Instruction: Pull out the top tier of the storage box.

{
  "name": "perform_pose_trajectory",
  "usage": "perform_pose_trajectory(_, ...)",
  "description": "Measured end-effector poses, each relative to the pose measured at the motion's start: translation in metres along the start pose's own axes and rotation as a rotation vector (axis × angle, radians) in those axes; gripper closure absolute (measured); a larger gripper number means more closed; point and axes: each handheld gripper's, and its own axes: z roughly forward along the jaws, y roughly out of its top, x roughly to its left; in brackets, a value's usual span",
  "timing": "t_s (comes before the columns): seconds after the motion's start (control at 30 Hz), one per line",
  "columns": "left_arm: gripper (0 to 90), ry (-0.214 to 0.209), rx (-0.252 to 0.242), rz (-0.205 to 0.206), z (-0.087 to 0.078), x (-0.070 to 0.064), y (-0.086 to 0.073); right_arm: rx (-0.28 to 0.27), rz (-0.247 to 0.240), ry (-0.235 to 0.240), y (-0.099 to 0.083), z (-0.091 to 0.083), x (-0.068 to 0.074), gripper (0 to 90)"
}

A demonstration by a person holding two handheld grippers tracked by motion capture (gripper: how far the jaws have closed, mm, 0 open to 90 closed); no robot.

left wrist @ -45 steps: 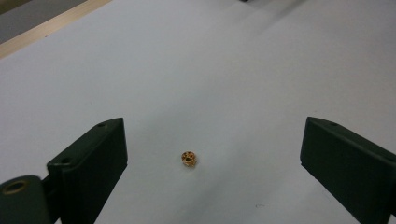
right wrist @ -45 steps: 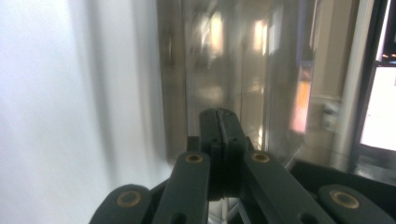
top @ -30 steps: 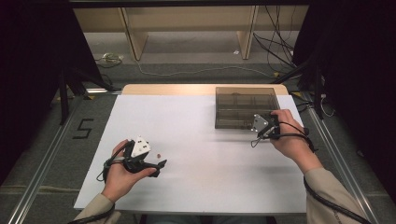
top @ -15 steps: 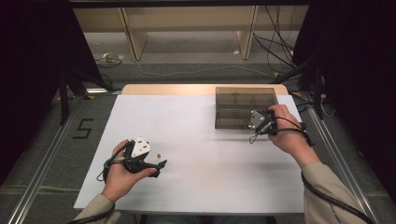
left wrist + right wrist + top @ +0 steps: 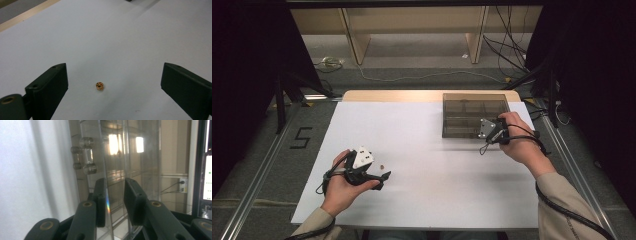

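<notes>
A tiny gold ring-shaped piece (image 5: 383,165) lies on the white table (image 5: 437,165) at the front left. My left gripper (image 5: 383,180) hovers just behind it, open. In the left gripper view the piece (image 5: 99,86) sits on the table between the wide-apart jaws of that gripper (image 5: 113,68). A smoky clear compartment box (image 5: 472,112) stands at the back right. My right gripper (image 5: 484,131) is at its front edge. In the right gripper view the right gripper (image 5: 115,182) has its jaws closed narrowly on a thin clear panel of the box (image 5: 120,157), which looks like its lid.
Wooden shelf legs (image 5: 354,42) and loose cables (image 5: 512,55) lie on the floor beyond the table. Metal rails (image 5: 257,180) run along both sides, and a "5" mark (image 5: 301,137) is on the floor at left. A monitor (image 5: 207,170) glows at the right.
The right hand has moved its gripper forward and left onto the box's front edge. The left hand and the gold piece have stayed put.
</notes>
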Motion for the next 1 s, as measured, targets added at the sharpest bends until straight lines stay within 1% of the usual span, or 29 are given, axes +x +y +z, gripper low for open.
perform_pose_trajectory(0.03, 7.3, 0.0, 0.0, -0.001, 0.0, 0.0, -0.0001, 0.0, 0.0, 0.0, 0.0, 0.0, 0.0, 72.6)
perform_pose_trajectory(0.13, 7.3, -0.001, 0.001, -0.002, 0.0002, 0.0003, -0.0003, 0.017, 0.008, 0.032, -0.0019, 0.0039, 0.0013, 73.5)
perform_pose_trajectory(0.17, 7.3, -0.001, 0.002, -0.002, 0.0004, 0.0004, -0.0004, 0.024, 0.008, 0.048, -0.003, 0.006, 0.0019, 76.3)
perform_pose_trajectory(0.23, 7.3, -0.002, 0.003, -0.003, 0.0005, 0.0004, -0.0005, 0.015, 0.006, 0.048, -0.0036, 0.0075, 0.0024, 78.1)
perform_pose_trajectory(0.33, 7.3, -0.002, 0.002, -0.003, 0.0002, 0.0004, -0.0002, 0.018, -0.007, 0.058, -0.0038, 0.0082, 0.0023, 79.6)
perform_pose_trajectory(0.53, 7.3, -0.001, 0.002, -0.002, 0.0, 0.0006, -0.0003, 0.017, -0.025, 0.083, -0.0034, 0.0064, -0.0005, 81.7)
perform_pose_trajectory(0.57, 7.3, -0.002, 0.003, -0.002, 0.0001, 0.0007, -0.0005, 0.024, -0.028, 0.092, -0.0033, 0.0056, -0.0009, 81.9)
perform_pose_trajectory(0.6, 7.3, -0.001, 0.003, -0.001, 0.0001, 0.0007, -0.0005, 0.014, -0.024, 0.094, -0.0035, 0.0056, -0.0008, 82.2)
perform_pose_trajectory(0.63, 7.3, -0.002, 0.003, -0.001, 0.0, 0.0007, -0.0004, 0.015, -0.034, 0.101, -0.0028, 0.0043, -0.0017, 82.5)
perform_pose_trajectory(0.87, 7.3, 0.001, 0.001, -0.003, -0.0002, 0.0005, -0.0001, 0.019, -0.027, 0.121, -0.0021, 0.0006, 0.0001, 83.0)
perform_pose_trajectory(0.93, 7.3, 0.002, -0.001, -0.003, -0.0002, 0.0005, 0.0, 0.014, -0.029, 0.117, -0.0021, -0.0002, 0.001, 83.1)
perform_pose_trajectory(0.97, 7.3, 0.002, 0.0, -0.003, -0.0002, 0.0005, 0.0, 0.017, -0.027, 0.125, -0.0018, -0.001, 0.0014, 83.1)
perform_pose_trajectory(1.0, 7.3, 0.002, 0.0, -0.002, -0.0001, 0.0004, -0.0001, -0.002, -0.025, 0.115, -0.0021, -0.0004, 0.0024, 83.2)
